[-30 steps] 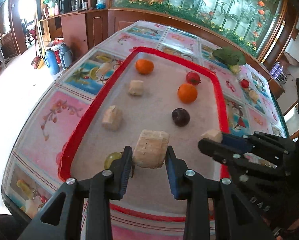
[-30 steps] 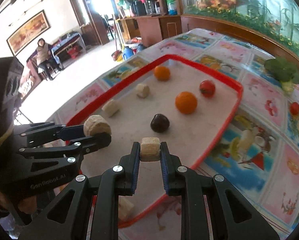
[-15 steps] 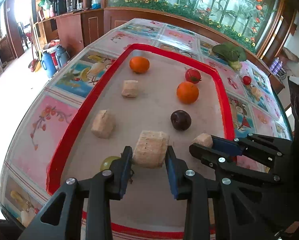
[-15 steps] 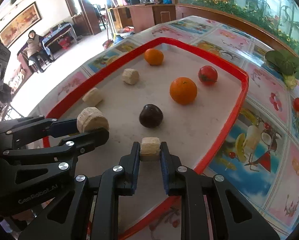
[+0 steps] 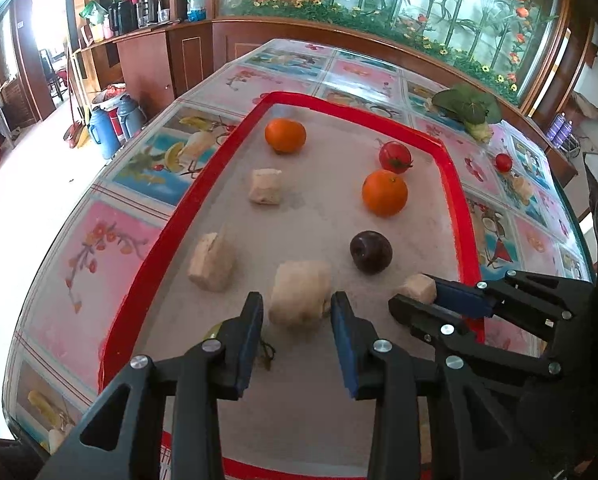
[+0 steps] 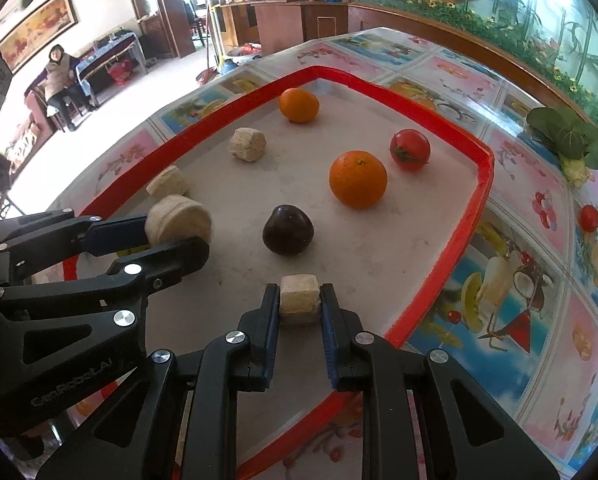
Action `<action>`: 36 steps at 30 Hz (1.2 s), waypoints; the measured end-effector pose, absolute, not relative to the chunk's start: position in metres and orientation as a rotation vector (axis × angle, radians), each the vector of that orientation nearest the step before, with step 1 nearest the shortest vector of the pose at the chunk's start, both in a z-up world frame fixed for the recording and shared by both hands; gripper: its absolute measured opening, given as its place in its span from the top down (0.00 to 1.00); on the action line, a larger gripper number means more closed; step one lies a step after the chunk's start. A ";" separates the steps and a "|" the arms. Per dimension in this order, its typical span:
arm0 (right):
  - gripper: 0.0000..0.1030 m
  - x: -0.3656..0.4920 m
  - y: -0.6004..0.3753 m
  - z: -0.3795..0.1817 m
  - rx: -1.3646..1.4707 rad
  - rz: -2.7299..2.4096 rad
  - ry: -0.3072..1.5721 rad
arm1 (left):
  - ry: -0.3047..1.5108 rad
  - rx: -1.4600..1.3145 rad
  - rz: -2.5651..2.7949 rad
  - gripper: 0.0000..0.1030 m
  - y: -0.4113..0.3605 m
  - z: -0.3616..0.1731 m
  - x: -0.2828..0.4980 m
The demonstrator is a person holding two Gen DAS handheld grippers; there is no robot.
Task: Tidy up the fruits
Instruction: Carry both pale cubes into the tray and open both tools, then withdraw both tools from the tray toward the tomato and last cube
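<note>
A red-rimmed tray holds two oranges, a tomato, a dark plum and beige chunks. My left gripper straddles a large beige chunk that rests on the tray. Its jaws are opening, and a gap shows at the left pad. A green fruit is half hidden behind its left finger. To the right, my right gripper is shut on a small beige chunk just above the tray near its right rim.
On the patterned table right of the tray lie a leafy green vegetable, a small tomato and another beige chunk. A person sits far off at the left. Wooden cabinets and a planted glass wall stand behind.
The left jaws have parted slightly from the large chunk, which now sits on the tray. The right gripper has sunk a little towards the tray with its small chunk.
</note>
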State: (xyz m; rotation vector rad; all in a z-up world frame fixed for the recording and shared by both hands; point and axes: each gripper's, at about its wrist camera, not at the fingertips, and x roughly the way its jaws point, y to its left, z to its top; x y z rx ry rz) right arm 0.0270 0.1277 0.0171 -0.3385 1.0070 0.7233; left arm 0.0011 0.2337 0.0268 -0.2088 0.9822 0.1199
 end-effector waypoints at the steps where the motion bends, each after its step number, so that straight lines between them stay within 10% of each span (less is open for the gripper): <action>1: 0.81 0.026 0.128 0.017 -0.344 0.718 1.006 | 0.978 -0.205 0.125 0.59 0.234 0.028 0.000; 36: 0.71 0.042 -0.016 0.050 -0.178 0.556 0.977 | 0.919 -0.073 0.078 0.13 0.130 0.072 0.008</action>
